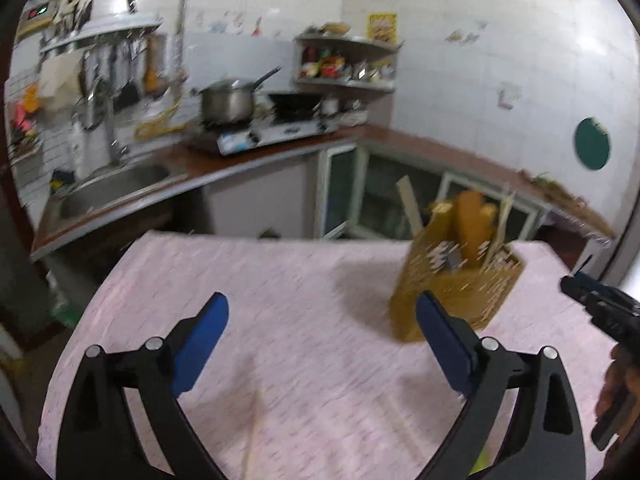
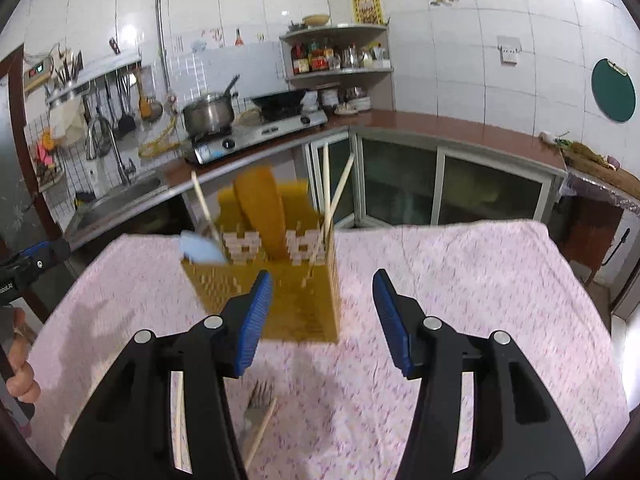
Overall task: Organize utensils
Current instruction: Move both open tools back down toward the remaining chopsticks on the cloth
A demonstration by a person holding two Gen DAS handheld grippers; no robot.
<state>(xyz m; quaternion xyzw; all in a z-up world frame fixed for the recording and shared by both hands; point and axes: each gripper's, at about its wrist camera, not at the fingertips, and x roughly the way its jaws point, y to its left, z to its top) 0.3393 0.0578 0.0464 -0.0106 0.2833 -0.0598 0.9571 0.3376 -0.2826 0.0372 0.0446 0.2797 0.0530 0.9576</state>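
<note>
Wooden holder unlabelled, yellow wall poster — writing too blurred

- Left wrist cam rides right behind the left gripper, angled down over the pink tablecloth, facing the stove corner. The utensil holder sits off to its right.
- Right wrist cam does the same behind the right gripper, but closer to the holder, nearly centred.
- Both share the cloth, holder, counter and tiled walls, and each catches the other gripper at its edge.
</note>
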